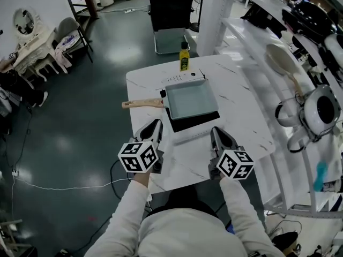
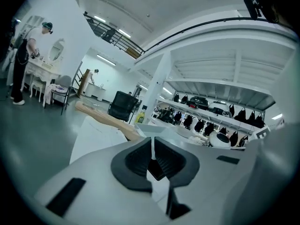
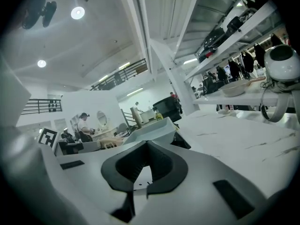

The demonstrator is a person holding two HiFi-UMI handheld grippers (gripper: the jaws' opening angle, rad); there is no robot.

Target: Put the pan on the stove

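A square pale-blue pan (image 1: pixel 190 98) with a wooden handle (image 1: pixel 142 104) sits on the black stove (image 1: pixel 197 122) in the middle of the white marble table (image 1: pixel 241 106). The handle sticks out left, past the table's edge. Both grippers hover near the table's front edge, short of the stove. My left gripper (image 1: pixel 156 126) is shut with nothing between its jaws; its own view shows the handle (image 2: pixel 105 118) ahead and to the left. My right gripper (image 1: pixel 216 132) is shut and empty too, and the pan (image 3: pixel 152 132) lies straight ahead in its view.
A yellow oil bottle (image 1: pixel 184 57) stands at the table's far edge behind the stove. White shelving (image 1: pixel 278 47) with a wooden ladle (image 1: pixel 284 63) and white appliances runs along the right. A black chair (image 1: pixel 171 15) stands beyond the table. Cables (image 1: pixel 48 186) lie on the floor at left.
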